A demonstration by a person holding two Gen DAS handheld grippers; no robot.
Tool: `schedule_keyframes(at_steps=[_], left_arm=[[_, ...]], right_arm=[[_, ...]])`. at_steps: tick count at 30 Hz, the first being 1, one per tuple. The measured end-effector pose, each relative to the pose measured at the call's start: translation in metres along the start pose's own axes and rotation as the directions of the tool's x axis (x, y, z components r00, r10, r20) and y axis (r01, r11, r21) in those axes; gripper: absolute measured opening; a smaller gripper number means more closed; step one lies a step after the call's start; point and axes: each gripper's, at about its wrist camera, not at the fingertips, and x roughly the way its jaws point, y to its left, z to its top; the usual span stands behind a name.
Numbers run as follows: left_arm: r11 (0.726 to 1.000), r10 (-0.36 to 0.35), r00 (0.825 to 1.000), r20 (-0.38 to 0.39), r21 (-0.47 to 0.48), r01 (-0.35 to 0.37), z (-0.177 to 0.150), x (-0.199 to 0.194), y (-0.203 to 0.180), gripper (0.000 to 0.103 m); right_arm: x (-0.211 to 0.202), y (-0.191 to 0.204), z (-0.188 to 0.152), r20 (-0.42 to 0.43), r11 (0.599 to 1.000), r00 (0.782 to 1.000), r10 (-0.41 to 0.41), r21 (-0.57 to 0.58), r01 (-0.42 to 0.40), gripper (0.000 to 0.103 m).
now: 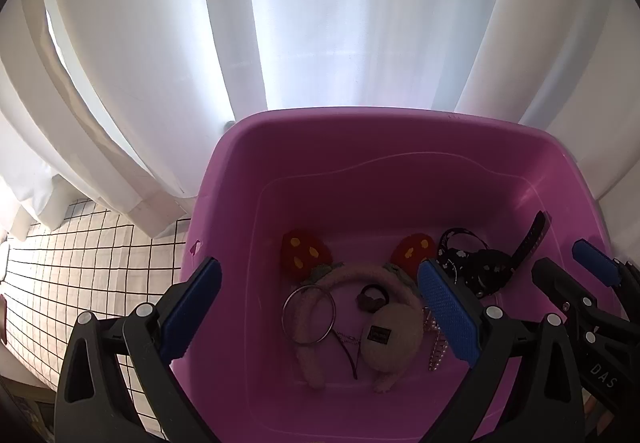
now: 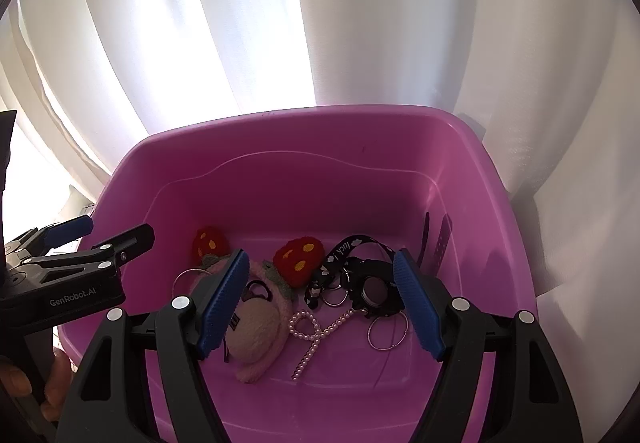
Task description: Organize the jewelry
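a purple tub (image 2: 460,179) stood against white curtains (image 2: 360,23), and all the jewelry lay heaped on its floor, toward the near wall. that was a sensible place for it: the tub's high walls kept loose small things from rolling off onto the checked cloth (image 1: 80,255) outside it on the left.

the fuzzy pink headband (image 1: 340,275) with its two red strawberry ears lay left of centre, with a metal ring (image 1: 308,315) and a small dark hair tie (image 1: 372,297) resting on or against it. the pearl strand (image 2: 316,331) trailed across the middle. to the right sat a tangle of black lanyard (image 2: 348,247), a watch (image 2: 376,289) and thin key rings (image 2: 388,331) (the strap ends leaned up the far right wall).

the left gripper (image 1: 320,303) hung released above the headband side, nothing between its blue pads. the right gripper (image 2: 320,299) was likewise spread wide and empty, framing the pearls and the lanyard tangle without touching them. both pointed steeply down into the tub, side by side, which read as a pause to pick a target before sorting began.

my guess was that the pile was too mixed to lift cleanly; the pearls, lying mostly free, looked the easiest first pick, while the lanyard and rings would likely drag each other along.
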Motion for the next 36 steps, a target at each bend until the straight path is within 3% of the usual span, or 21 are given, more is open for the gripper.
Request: schedule_keyframes(at_steps=[36], left_arm=[[0.999, -0.023, 1.000, -0.005, -0.023, 0.023, -0.0012, -0.0010, 0.0061, 0.097]], right_arm=[[-0.0039, 0.0066, -0.0023, 0.010, 1.000, 1.000, -0.004, -0.008, 0.004, 0.071]])
